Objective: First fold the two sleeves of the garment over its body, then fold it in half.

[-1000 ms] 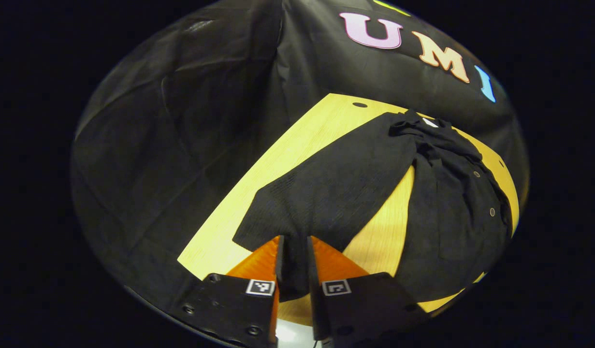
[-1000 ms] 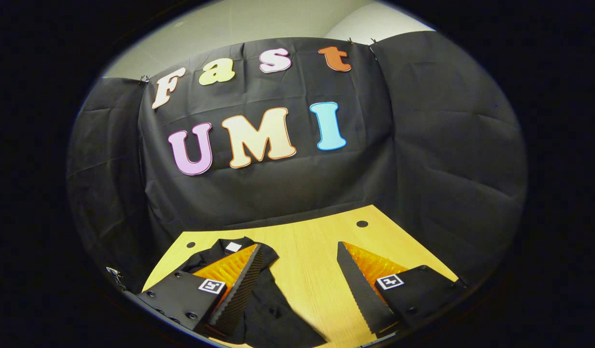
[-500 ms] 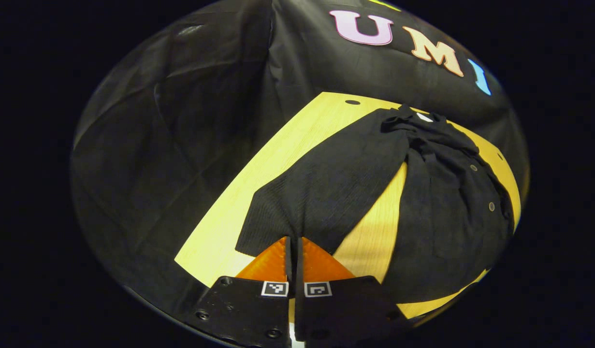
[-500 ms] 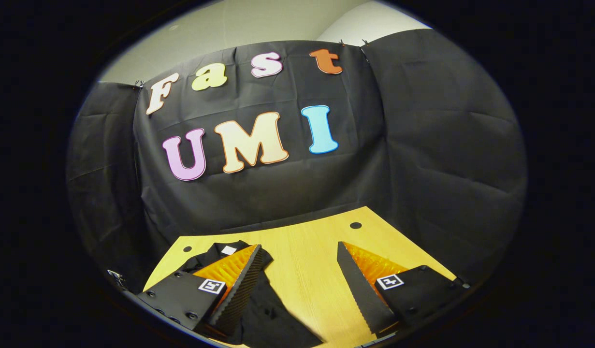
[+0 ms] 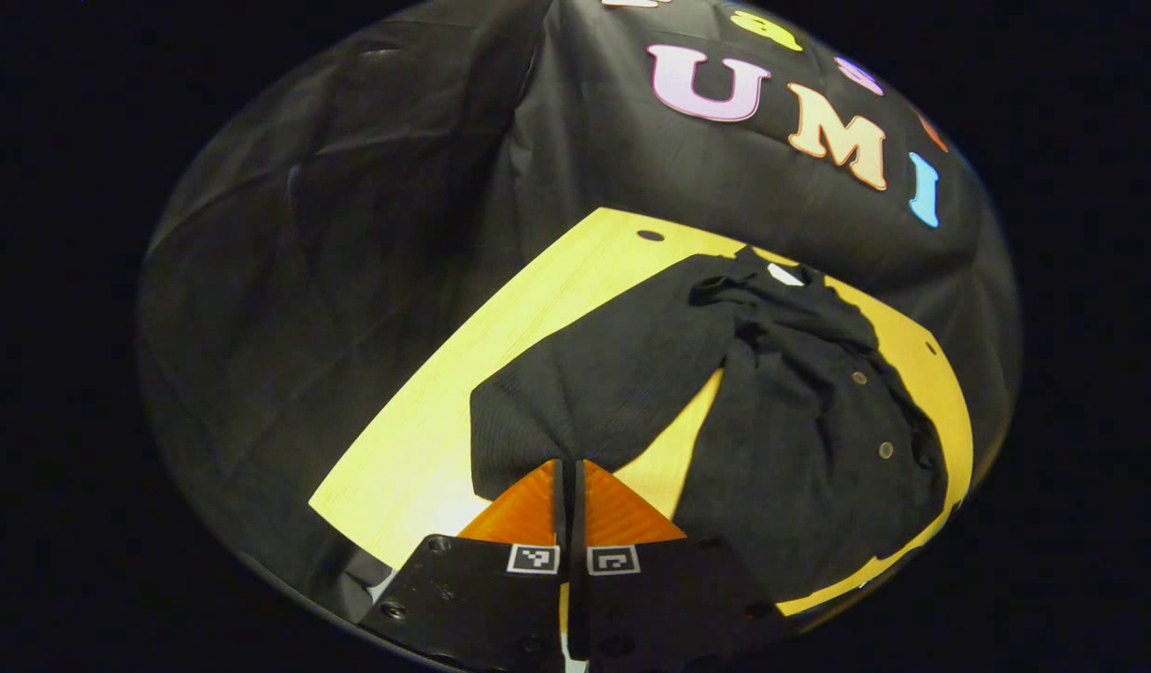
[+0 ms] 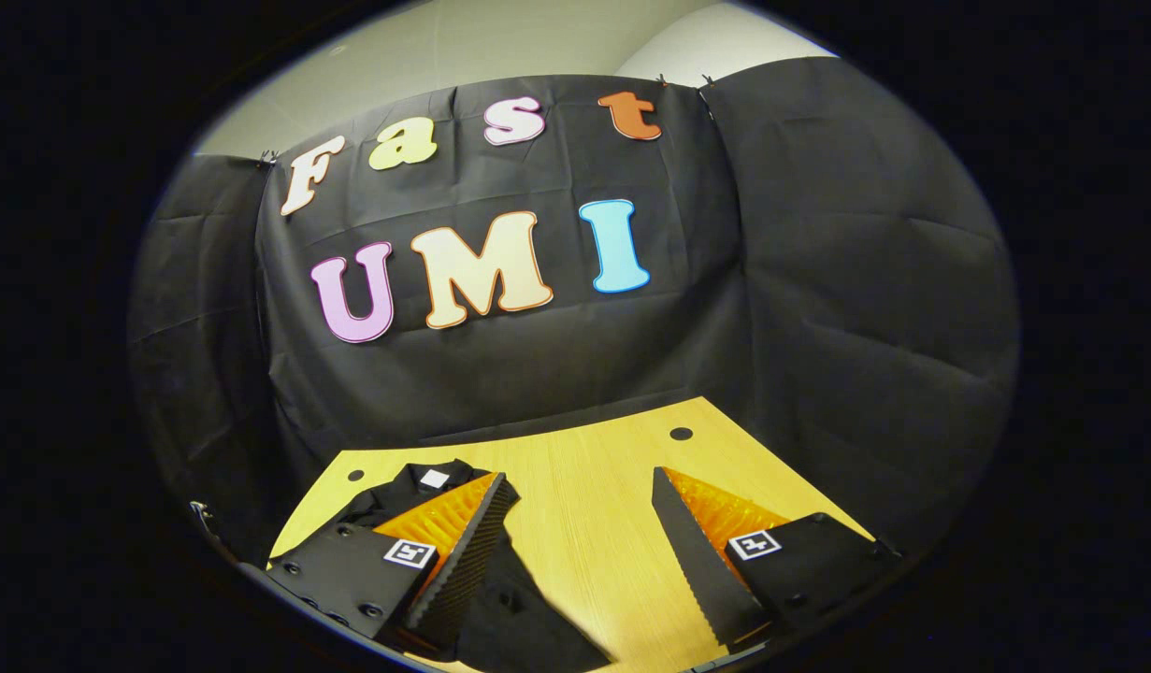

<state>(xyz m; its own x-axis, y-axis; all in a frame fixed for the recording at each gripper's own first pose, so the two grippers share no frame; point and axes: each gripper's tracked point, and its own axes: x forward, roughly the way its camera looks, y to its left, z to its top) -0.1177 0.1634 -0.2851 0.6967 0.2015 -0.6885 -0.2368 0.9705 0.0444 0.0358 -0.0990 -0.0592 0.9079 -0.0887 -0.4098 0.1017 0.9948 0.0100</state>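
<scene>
A black buttoned garment lies on the wooden table in the left gripper view, collar toward the far wall. Its long sleeve stretches from the shoulder down to my left gripper, which is shut on the cuff and holds it slightly lifted. In the right gripper view my right gripper stands open above the table, nothing between its fingers. The garment with its white neck label lies under and behind the left finger of that gripper.
The table has a small round hole near the far left corner and another hole near the far right corner. Black cloth walls close the booth on three sides. Bare wood lies right of the garment.
My left gripper went from nearly closed to shut on the sleeve cuff, then pulled back and up, so the garment looks smaller. The right gripper stayed open, almost still.
</scene>
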